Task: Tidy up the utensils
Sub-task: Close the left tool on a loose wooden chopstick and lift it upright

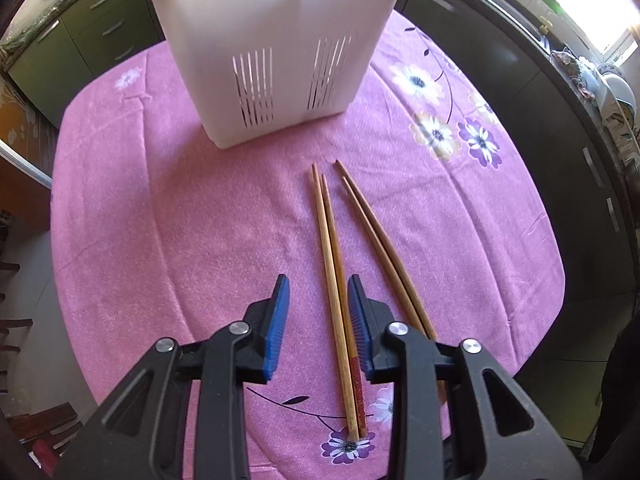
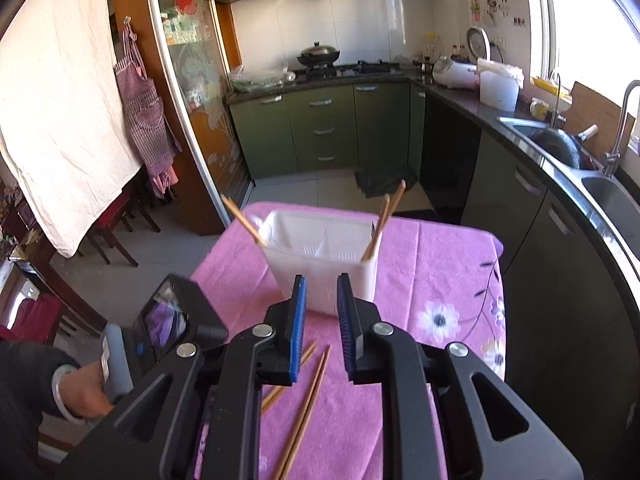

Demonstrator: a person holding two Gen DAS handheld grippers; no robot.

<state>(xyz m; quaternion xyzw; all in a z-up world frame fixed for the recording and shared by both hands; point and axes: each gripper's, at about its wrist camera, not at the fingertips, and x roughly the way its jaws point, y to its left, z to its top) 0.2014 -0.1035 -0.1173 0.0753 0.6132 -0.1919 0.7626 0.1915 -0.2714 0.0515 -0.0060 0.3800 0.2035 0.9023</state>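
Note:
A white slotted utensil holder [image 1: 272, 52] stands on the pink flowered tablecloth [image 1: 160, 220]. Two pairs of chopsticks lie in front of it. The lighter pair [image 1: 334, 280] runs between the fingers of my left gripper [image 1: 317, 284], close to the right pad; the jaws are open and point down at the cloth. The darker pair [image 1: 380, 240] lies just right of that gripper. My right gripper [image 2: 322, 284] hovers before the holder [image 2: 320, 256], open a narrow gap with nothing in it. One chopstick [image 2: 244, 220] leans out of the holder's left side and two [image 2: 384, 220] out of its right.
The table edge [image 2: 496, 264] drops off to the right toward dark cabinets [image 2: 540, 240] and a sink [image 2: 608, 196]. A person's hand [image 2: 80, 388] holds the left gripper's handle at lower left. Wooden chairs [image 2: 116, 224] stand left of the table.

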